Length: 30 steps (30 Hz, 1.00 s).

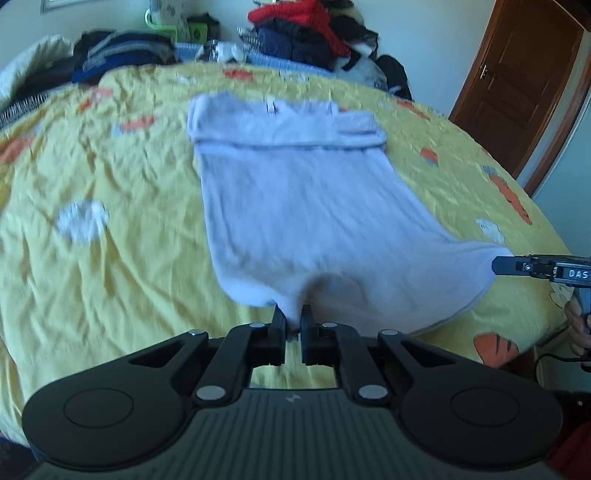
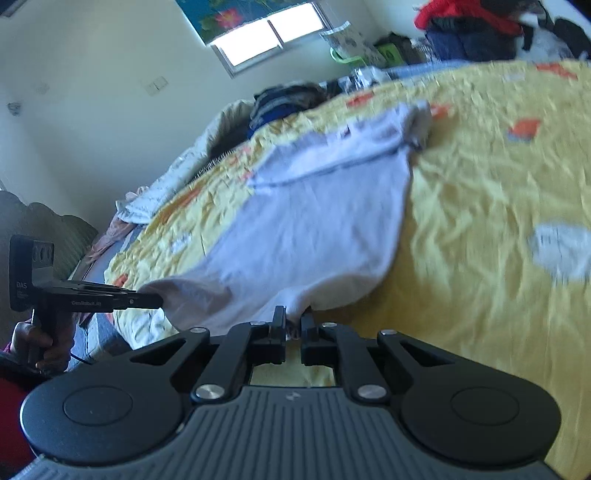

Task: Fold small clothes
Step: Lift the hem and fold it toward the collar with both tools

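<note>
A small pale lilac shirt (image 1: 295, 192) lies on the yellow bedspread (image 1: 110, 184), its sleeves folded in across the far end. My left gripper (image 1: 293, 317) is shut on the shirt's near hem at one corner. My right gripper (image 2: 293, 317) is shut on the other near corner of the shirt (image 2: 314, 221). Both corners are lifted off the bed and the hem sags between them. The right gripper also shows at the right edge of the left wrist view (image 1: 496, 265). The left gripper shows at the left of the right wrist view (image 2: 159, 299).
Piles of dark and red clothes (image 1: 306, 33) sit at the far edge of the bed. A brown door (image 1: 517, 74) stands at the right. A window (image 2: 269, 33) is in the far wall. The yellow bedspread (image 2: 480, 184) has carrot prints.
</note>
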### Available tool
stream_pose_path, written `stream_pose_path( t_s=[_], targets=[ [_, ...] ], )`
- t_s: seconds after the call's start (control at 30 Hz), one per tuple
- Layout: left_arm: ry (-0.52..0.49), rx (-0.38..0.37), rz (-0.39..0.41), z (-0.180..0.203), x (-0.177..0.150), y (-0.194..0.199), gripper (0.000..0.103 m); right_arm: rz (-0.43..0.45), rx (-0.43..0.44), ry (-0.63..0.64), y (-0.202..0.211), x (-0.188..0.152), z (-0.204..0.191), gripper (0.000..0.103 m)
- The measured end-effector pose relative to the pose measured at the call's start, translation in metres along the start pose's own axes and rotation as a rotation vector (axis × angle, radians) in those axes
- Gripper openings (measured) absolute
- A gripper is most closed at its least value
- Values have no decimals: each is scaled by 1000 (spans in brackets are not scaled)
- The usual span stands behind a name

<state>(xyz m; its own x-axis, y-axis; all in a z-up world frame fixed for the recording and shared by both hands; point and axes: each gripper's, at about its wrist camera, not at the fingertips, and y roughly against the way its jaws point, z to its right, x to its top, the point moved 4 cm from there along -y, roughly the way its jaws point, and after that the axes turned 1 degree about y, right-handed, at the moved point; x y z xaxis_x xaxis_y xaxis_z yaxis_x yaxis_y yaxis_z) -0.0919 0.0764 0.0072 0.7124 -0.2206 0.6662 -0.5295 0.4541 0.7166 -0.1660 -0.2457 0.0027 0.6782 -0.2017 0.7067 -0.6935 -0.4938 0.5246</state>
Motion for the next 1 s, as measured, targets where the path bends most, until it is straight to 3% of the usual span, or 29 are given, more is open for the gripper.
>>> stream_pose_path(
  t_s=[0.23, 0.43, 0.57, 1.0],
  targets=[
    [-22, 124, 107, 7, 35, -10, 7, 98, 5, 27, -8, 33, -6, 10],
    [-23, 223, 181, 11, 58, -25, 7, 201, -49, 64, -24, 62, -10, 10],
    [-40, 278, 205, 13, 72, -37, 7, 267, -130, 47, -38, 77, 3, 10],
    [-69, 341, 219, 12, 95, -61, 7, 291, -217, 99, -66, 96, 11, 10]
  ],
)
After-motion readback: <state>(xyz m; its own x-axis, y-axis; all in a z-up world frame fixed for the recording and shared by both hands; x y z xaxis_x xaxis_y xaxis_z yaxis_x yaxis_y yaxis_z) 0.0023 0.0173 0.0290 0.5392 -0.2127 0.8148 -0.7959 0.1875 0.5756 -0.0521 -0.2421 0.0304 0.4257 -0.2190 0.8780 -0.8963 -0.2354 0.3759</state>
